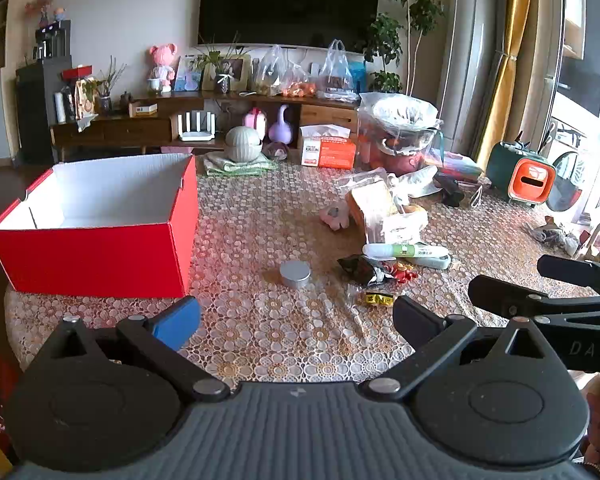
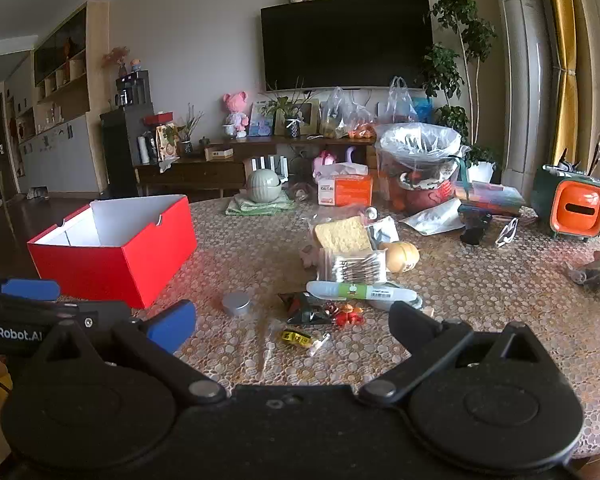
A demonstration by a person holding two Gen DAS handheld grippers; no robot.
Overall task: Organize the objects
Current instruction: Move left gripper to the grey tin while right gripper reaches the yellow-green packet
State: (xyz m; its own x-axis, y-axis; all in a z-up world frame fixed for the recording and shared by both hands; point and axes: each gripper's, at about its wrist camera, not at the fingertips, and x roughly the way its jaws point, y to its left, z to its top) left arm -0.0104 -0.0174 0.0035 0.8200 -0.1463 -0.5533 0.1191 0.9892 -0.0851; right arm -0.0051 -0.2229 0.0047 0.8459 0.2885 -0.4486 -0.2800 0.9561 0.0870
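Start of sorting: both claws, left (image 1: 296,316) & right (image 2: 292,320), wide open, holding nothing. Next: grab tin (image 1: 295,274) mid-frame, into red box (image 1: 100,256) at left.

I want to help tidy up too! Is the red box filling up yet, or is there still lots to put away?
Nothing looks put away yet: the red box shows only its white inside. Nothing is in hand either; the left gripper and right gripper are both open and hold nothing. Left to do: the silver tin, the white tube, the dark wrapper and the small yellow packet lie on the table.
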